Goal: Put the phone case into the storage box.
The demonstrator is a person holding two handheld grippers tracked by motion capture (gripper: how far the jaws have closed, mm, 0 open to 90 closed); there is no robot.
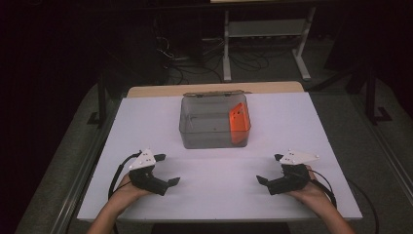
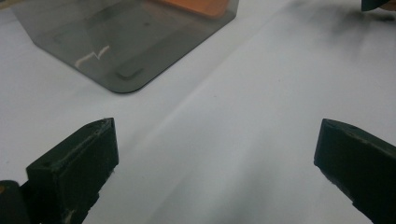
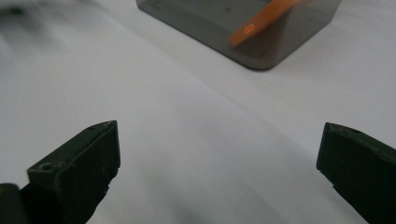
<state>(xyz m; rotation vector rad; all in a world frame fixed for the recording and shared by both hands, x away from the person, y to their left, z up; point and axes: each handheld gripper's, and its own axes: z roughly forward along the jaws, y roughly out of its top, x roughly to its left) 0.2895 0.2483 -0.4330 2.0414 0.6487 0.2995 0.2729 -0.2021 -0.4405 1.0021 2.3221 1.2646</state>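
Note:
A smoky grey see-through box [image 1: 214, 122] stands at the middle back of the white table [image 1: 219, 195]. An orange flat piece [image 1: 239, 118] leans inside it against its right wall. My left gripper [image 1: 166, 169] rests at the front left, open, with nothing between its jaws. My right gripper [image 1: 270, 168] rests at the front right, open and empty too. In the left gripper view the box [image 2: 126, 42] lies ahead to the left with the orange piece [image 2: 196, 5] at the top edge. In the right gripper view the box [image 3: 247, 28] and orange piece [image 3: 261, 21] lie ahead.
A thin brownish strip [image 1: 214, 93] lies along the box's back rim. Beyond the table's far edge stand a white frame [image 1: 265, 41] and tangled cables [image 1: 195, 63] on a dark floor. Bare white surface stretches between the two grippers and before the box.

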